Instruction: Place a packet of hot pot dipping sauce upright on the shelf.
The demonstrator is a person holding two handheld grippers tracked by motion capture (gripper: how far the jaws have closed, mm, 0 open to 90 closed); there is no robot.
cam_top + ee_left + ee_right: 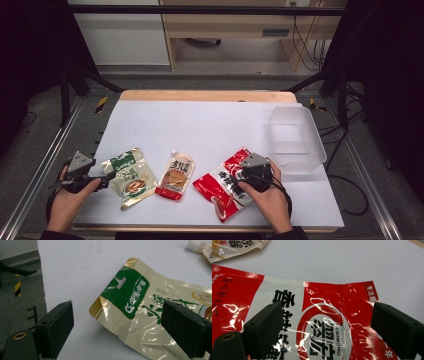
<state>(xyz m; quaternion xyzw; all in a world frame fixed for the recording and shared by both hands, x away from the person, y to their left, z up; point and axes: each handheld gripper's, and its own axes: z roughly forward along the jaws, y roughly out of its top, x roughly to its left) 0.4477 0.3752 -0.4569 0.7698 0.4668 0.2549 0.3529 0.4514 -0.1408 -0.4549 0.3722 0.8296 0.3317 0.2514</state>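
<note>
Red snack packet (225, 186), lying flat on the white table (215, 125) near its front right, just left of the clear plastic bin (296, 141). Right gripper (239, 176) hovering over it, jaws spread wide, straddling the packet's top edge in the right gripper view (322, 322), gripping nothing. Left gripper (107, 178) hanging at the table's front left, jaws likewise parted, empty, one jaw over the green and gold pouch (140, 312). Small spouted pouch (175, 176) lying between the two packets, apart from both.
</note>
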